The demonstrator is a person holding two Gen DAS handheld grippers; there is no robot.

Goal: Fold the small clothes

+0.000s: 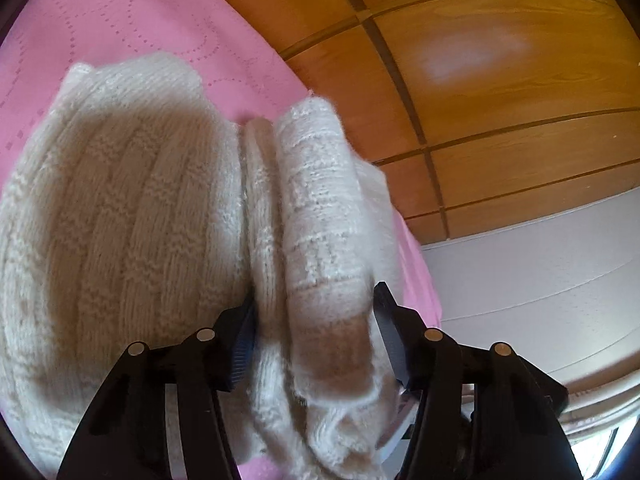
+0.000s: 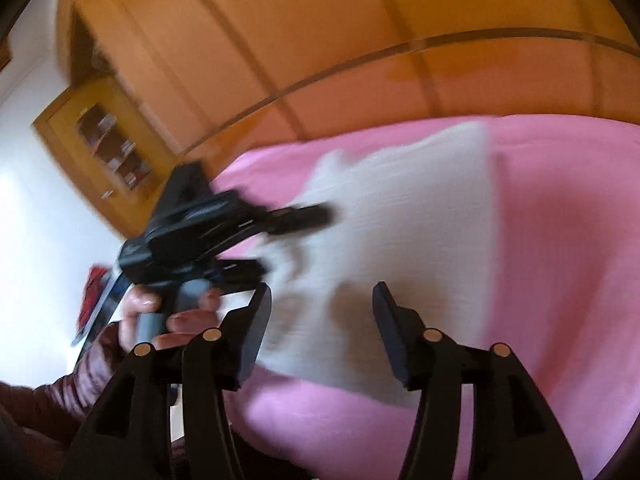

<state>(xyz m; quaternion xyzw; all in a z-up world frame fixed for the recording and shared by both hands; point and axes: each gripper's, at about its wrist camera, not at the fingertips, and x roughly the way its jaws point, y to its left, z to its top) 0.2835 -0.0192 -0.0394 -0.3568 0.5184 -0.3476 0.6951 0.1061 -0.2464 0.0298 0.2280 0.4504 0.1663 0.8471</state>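
One pink bedspread (image 1: 120, 20), seemingly wooden wardrobe (image 1: 500, 80).

Motion blur smears the left claw (image 2: 316, 216) and knit garment (image 2: 400, 240).

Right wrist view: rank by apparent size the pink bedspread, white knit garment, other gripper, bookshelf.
1. pink bedspread, largest.
2. white knit garment.
3. left gripper, inflated by nearness to the camera.
4. bookshelf, smallest, though it is far back and blurred, so its true size is unsure.
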